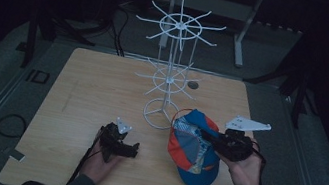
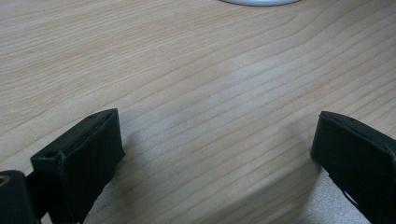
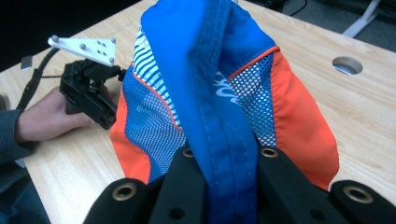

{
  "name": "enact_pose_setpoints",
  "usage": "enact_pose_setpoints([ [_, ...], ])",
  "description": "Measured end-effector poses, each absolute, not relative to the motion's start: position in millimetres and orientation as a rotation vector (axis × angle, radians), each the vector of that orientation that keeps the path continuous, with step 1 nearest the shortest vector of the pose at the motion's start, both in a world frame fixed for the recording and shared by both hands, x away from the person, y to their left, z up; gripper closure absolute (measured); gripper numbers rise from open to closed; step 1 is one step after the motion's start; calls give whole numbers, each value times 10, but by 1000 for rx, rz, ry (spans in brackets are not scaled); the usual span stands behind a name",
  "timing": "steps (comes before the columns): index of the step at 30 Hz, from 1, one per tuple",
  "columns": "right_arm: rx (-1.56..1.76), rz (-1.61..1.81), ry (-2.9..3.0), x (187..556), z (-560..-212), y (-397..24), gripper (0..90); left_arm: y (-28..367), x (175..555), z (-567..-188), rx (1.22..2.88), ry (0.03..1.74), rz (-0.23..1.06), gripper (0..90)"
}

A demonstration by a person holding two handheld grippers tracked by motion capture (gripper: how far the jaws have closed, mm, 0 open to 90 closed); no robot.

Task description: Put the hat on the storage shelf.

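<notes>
Blue fabric, a stitched fold of the cap [image 3: 219,107], stands pinched between the jaws of my right tongs [image 3: 224,172]; they are closed tight on that seam, and the orange and mesh panels hang off to either side of them. In the high view the cap [image 1: 193,150] sits just ahead of my right tongs [image 1: 217,141], toward my left hand, with its lower end near the wooden table [image 1: 92,90] or resting on it; I cannot tell which.

What the coming move turns on, as I judge it, is where the white wire rack [image 1: 170,73] lies from these tongs: beyond the cap and up, its foot ring close past the cap's far edge and its spoked arms higher and farther out. The cap's long axis runs from the rack's foot back toward me, so I would have to lift and carry it forward and slightly leftward to reach a spoke.

My right hand is the nearer one to both cap and rack. My left tongs [image 1: 124,147] rest on the table well to the left of the cap, jaws wide apart with nothing between them, only bare wood grain [image 2: 201,93] ahead of them.
</notes>
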State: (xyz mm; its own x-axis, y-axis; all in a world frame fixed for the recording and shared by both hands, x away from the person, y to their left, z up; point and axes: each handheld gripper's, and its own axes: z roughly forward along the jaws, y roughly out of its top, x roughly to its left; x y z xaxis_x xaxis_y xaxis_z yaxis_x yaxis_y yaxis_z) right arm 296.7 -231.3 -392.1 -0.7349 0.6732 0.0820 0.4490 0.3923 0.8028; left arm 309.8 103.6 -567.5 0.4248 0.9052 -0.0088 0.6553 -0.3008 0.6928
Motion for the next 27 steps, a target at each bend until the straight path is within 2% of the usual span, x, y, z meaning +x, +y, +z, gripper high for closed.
enact_pose_setpoints([
  [27, 901, 1362, 2324, 2916, -3626, -2394, 878, 1035, 3098, -5675, 2058, 1313, 518, 26],
])
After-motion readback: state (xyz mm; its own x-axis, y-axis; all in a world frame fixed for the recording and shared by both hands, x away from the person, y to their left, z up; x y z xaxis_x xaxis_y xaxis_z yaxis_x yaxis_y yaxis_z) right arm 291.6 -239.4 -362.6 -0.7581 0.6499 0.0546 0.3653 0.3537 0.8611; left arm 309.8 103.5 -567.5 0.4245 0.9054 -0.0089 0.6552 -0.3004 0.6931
